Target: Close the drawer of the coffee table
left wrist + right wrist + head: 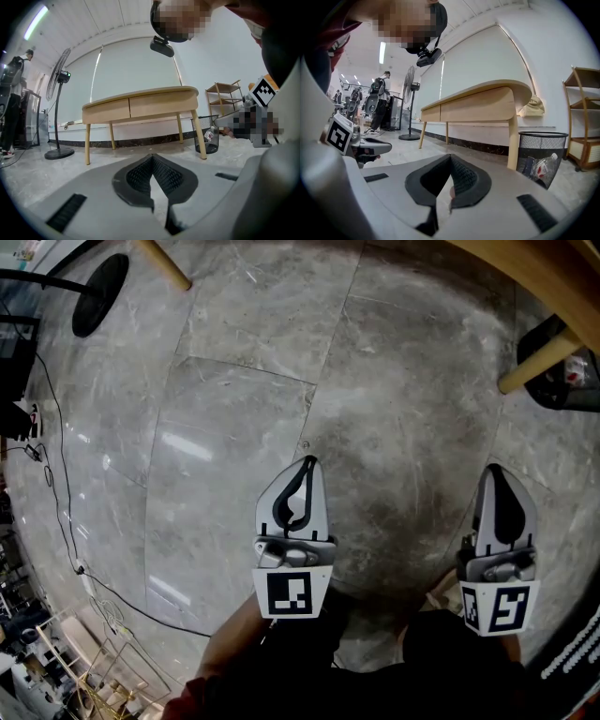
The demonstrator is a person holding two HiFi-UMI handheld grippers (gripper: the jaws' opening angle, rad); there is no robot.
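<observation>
The drawer (107,110) sits in the front rail of the pale wooden bench (140,95), which stands on slanted legs before the white wall, well ahead of us. In the left claw's view we see two fronts side by side. The second drawer front (161,104) lies to the right of the first, and both lie flush with the rail. We cannot tell which one the task means.

At the far left of that view a person (16,93) stands by some dark equipment. Next comes a floor fan (58,117) on a round base, then the bench. A black wire bin (207,136) stands just beside the bench's right front leg, and a wooden shelf unit (228,98) is farther right.

In the head view we look down on a grey marble floor (234,409). Our left claw (309,461) hovers over it, jaws drawn together at the tips with nothing between them. Our right claw (494,468) is well apart to its right. Its jaws are likewise closed and empty. Each claw carries its marker cube nearest to us.
</observation>
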